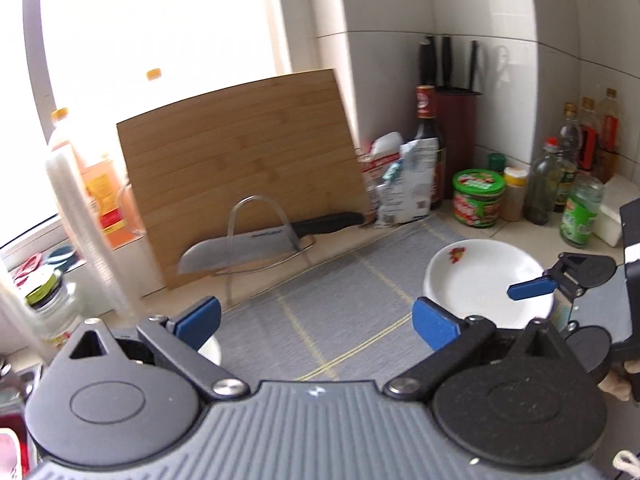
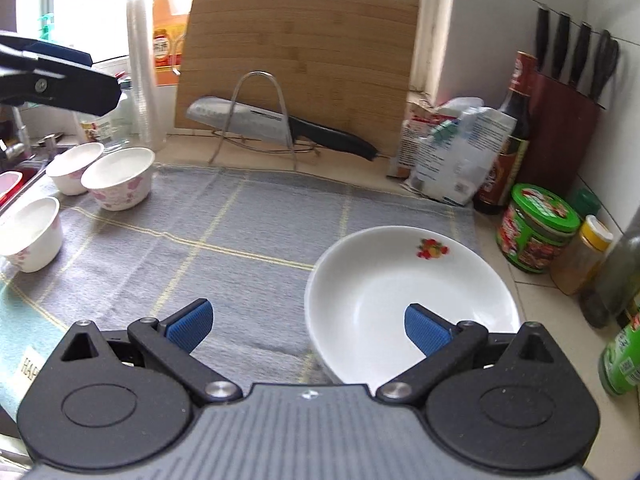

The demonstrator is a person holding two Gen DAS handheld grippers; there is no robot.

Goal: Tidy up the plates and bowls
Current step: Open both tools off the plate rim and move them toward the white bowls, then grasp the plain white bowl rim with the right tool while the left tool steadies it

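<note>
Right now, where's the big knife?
In both views the knife rests in the wire rack, against the wooden cutting board, behind the grey mat.

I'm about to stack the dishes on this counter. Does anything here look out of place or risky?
Yes: a large kitchen knife rests across the wire rack in front of the cutting board, its blade bare and handle sticking out sideways. The white plate and the three bowls sit upright, with no spill or damage visible.
</note>
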